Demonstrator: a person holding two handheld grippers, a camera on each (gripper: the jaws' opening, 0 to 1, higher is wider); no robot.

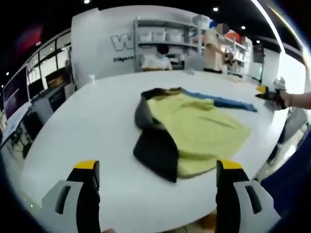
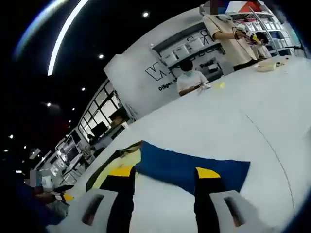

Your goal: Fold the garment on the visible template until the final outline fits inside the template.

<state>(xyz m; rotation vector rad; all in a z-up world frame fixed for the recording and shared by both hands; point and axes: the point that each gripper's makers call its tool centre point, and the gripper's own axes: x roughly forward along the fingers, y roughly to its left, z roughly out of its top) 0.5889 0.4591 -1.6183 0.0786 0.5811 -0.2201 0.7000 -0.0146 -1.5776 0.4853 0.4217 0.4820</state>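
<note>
The garment [image 1: 194, 131] is spread near the middle of the white table [image 1: 97, 126], its yellow body flat, one dark sleeve at 7 o'clock and a blue sleeve [image 2: 189, 170] stretched toward 2 o'clock. The left gripper [image 1: 158, 177] is held back with jaws parted and empty, presumably to line up a grab. The right gripper [image 2: 165, 182] is poised at the blue sleeve, jaws apart, nothing clamped; no template outline can be made out.

Garment [image 1: 194, 128] lies on table [image 1: 97, 121], before shelves [image 1: 160, 41].
</note>
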